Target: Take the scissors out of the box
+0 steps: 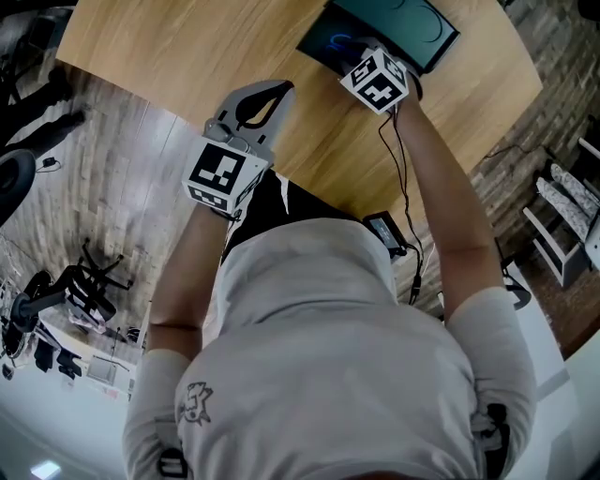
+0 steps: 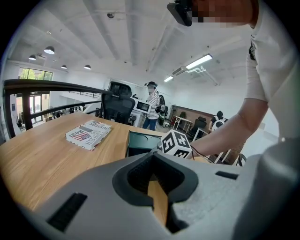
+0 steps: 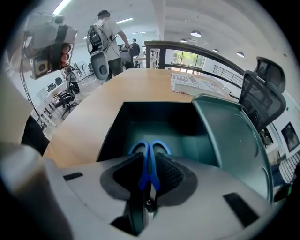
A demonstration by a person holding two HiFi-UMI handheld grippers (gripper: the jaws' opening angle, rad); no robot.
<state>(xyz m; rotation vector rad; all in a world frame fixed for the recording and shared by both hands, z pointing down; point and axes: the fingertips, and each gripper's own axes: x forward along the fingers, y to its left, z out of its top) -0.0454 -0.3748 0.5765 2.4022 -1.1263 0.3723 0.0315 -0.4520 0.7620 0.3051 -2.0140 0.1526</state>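
A dark teal box (image 1: 412, 26) lies open on the wooden table (image 1: 187, 47), its lid (image 3: 234, 140) swung out to the right. Blue-handled scissors (image 3: 150, 151) rest inside it; their handle loops (image 1: 336, 42) show faintly in the head view. My right gripper (image 3: 149, 164) points steeply down into the box (image 3: 112, 131) and is shut on the scissors, with the pads against the handles near the pivot. My left gripper (image 1: 281, 87) hovers over bare table to the left of the box (image 2: 143, 143). It is shut with nothing in it; its tips (image 2: 153, 157) meet.
A printed booklet (image 2: 89, 133) lies on the table left of the box and also shows as a booklet (image 3: 197, 84) beyond it. An office chair (image 3: 262, 93) stands at the table's far side. A person (image 2: 152, 110) stands in the background. The table edge (image 1: 309, 187) runs close to my body.
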